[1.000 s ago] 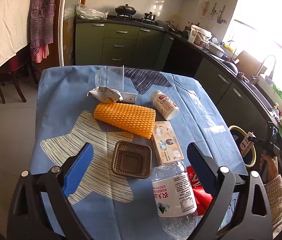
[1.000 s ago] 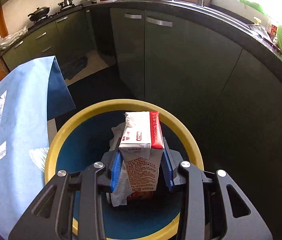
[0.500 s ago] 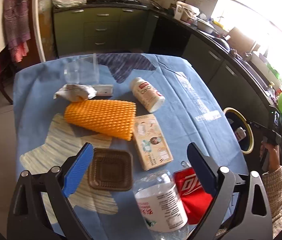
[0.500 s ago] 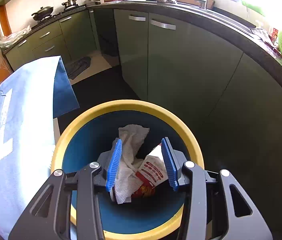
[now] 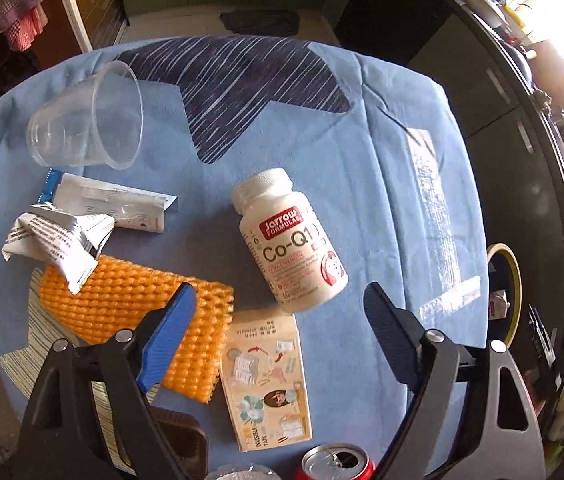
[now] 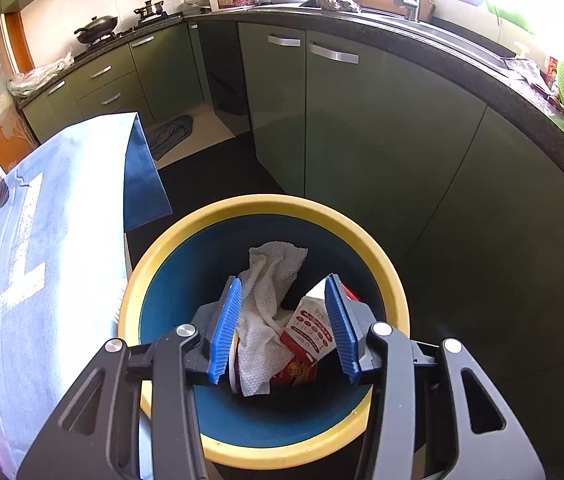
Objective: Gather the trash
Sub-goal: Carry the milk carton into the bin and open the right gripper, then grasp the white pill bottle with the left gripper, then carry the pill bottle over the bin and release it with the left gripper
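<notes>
Left claw (image 5: 280, 312): we note the jaws spread wide, nothing between them, no contact with anything we can make out. It hangs over the blue tablecloth (image 5: 382, 168). Just ahead of the gap lies a white pill bottle (image 5: 290, 240) on its side, cap pointing away. Directly under the gap, nearer the wrist, a tan carton (image 5: 268, 376) lies flat. The left finger overlaps our view of an orange foam net (image 5: 122, 304); whether it touches the net we cannot tell. Ahead and left of the claw: a crumpled wrapper (image 5: 54, 240) resting on the net's far end, a flat white packet (image 5: 114, 204) beyond it, and a clear plastic cup (image 5: 86, 120) on its side, farthest out. At the bottom edge, a red can (image 5: 336, 462) top and a brown tray (image 5: 180, 440) corner show partly.

Right claw (image 6: 284, 330): jaws parted to a moderate gap, holding nothing. It hangs above the yellow-rimmed bin (image 6: 386, 276), which stands on the floor beside the table edge, left of the claw. Down in the bin, seen through the gap, lie a white paper towel (image 6: 268, 304) and a red-and-white snack carton (image 6: 308, 332), the carton closer to the right finger. They look to be below the fingertips, not touching them.
</notes>
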Demonstrator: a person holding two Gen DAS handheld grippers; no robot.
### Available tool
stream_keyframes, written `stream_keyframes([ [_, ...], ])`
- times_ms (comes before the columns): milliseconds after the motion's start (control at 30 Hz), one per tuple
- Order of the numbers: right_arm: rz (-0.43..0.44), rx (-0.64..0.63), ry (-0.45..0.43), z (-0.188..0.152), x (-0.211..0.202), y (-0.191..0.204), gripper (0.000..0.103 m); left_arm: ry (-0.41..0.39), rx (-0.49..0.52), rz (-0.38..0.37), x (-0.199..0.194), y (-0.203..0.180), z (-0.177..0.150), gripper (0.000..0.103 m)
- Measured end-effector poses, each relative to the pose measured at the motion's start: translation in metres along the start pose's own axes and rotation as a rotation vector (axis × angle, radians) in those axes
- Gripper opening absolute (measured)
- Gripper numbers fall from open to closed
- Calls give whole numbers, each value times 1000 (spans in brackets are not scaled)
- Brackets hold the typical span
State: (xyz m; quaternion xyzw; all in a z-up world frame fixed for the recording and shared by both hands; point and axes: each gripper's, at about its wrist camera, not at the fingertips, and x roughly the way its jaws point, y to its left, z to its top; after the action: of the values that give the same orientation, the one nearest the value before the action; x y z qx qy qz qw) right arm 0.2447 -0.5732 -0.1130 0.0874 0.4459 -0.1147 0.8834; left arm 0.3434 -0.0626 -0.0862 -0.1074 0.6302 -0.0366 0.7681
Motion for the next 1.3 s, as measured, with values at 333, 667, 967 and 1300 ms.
stream_keyframes([
  [333,42,11,-8,-4,-2,-8,44,109,-71,83,37,-6,18,72],
  [667,66,14,-14,-7,-7,-11,44,135,-19,131,48,-9,26,47],
  [967,84,18,-39,-9,-23,-13,44,92,99,93,19,-31,26,45],
  [1300,113,5,-50,-15,-34,-6,44,78,240,60,-5,-74,2,45],
])
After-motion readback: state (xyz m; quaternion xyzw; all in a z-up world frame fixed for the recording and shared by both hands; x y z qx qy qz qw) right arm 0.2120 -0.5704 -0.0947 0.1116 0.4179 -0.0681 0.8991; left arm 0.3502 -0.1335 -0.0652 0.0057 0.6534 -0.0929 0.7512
